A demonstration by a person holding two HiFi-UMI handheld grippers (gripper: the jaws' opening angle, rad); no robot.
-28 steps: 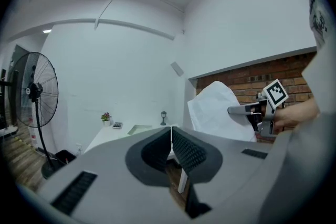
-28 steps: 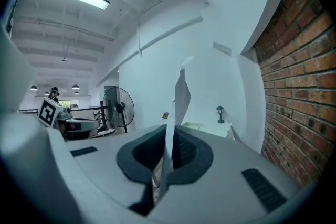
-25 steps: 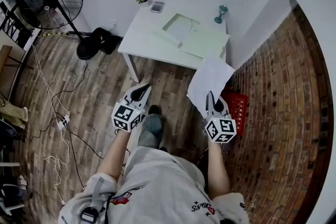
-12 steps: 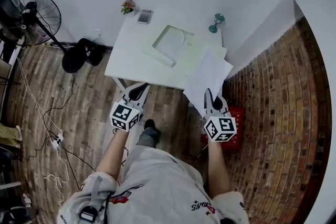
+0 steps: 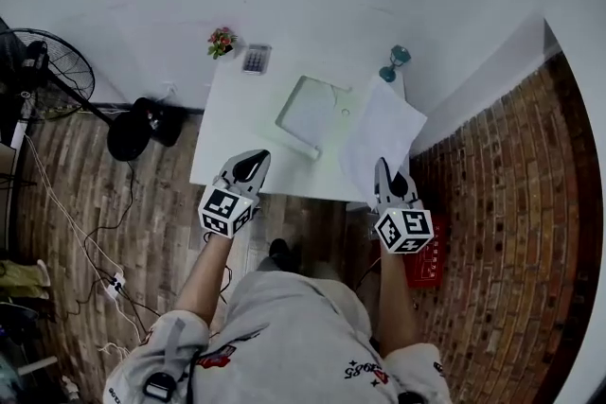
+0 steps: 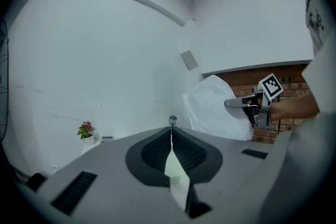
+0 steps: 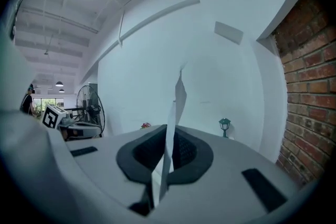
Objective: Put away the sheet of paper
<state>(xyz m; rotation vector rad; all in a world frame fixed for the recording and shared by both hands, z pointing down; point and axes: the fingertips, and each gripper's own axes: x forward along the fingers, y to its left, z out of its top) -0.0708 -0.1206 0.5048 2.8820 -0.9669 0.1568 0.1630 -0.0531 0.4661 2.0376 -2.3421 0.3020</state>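
My right gripper (image 5: 387, 175) is shut on the lower edge of a white sheet of paper (image 5: 383, 131), which stands up from the jaws over the near right part of the white table (image 5: 237, 142). The right gripper view shows the paper (image 7: 179, 96) edge-on, rising from the closed jaws (image 7: 169, 136). In the left gripper view the sheet (image 6: 214, 108) hangs at the right, off the right gripper (image 6: 233, 104). My left gripper (image 5: 250, 162) hovers at the table's near edge, jaws (image 6: 171, 138) closed together, nothing held that I can make out. A pale green open folder (image 5: 312, 109) lies on the table.
A teal lamp figurine (image 5: 393, 63), a small flower pot (image 5: 222, 41) and a calculator (image 5: 256, 59) stand along the table's back. A red basket (image 5: 432, 262) sits on the floor at right by the brick wall. A fan (image 5: 47, 73) and cables are at left.
The view has closed in on the table. Both grippers, a second ago over the floor, are now at its near edge, and the paper now stands over the tabletop.
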